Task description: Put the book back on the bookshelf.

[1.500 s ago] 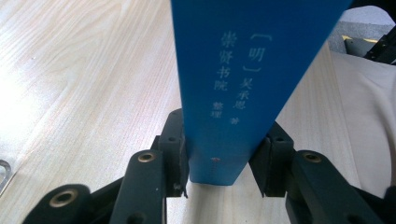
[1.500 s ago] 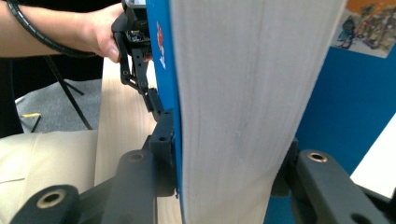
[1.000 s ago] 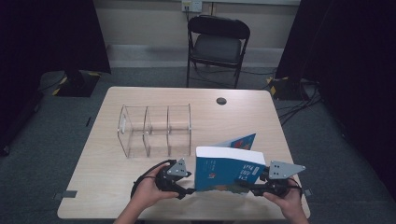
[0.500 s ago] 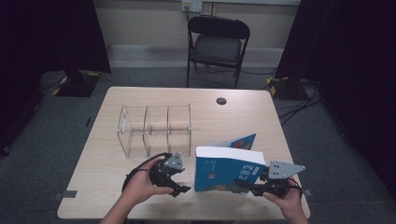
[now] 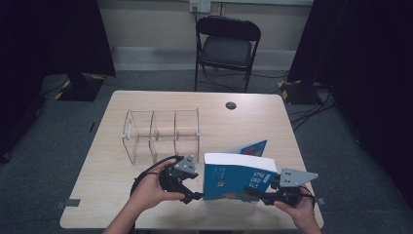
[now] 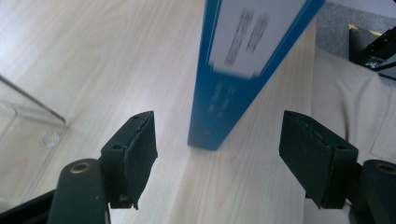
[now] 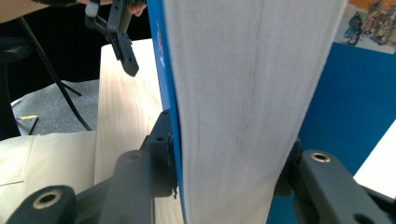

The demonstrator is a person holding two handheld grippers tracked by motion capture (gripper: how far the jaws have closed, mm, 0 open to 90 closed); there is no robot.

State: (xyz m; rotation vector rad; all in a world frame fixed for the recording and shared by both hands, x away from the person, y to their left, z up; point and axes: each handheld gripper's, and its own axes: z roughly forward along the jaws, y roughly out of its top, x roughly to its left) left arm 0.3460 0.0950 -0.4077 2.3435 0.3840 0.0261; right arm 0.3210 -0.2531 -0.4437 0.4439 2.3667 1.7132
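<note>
A thick blue book [image 5: 236, 176] stands upright on the wooden table [image 5: 272, 126] near its front edge, front cover swung open toward the back. My right gripper [image 5: 259, 193] is shut on the book's white page block [image 7: 243, 107], one jaw on each side. My left gripper [image 5: 191, 193] hovers just left of the book, open; its jaws have just been opening. In the left gripper view the blue spine [image 6: 233, 93] stands ahead between the two pads [image 6: 137, 144], touching neither.
A clear acrylic organiser [image 5: 163, 134] with three compartments sits behind the left hand, mid-table. A round cable hole [image 5: 231, 105] lies toward the back edge. A black folding chair [image 5: 226, 46] stands beyond the table. Cables trail on the floor at the right.
My left gripper has risen a little and come off the book's spine, its jaws now wider. The book and my right gripper have stayed where they were.
</note>
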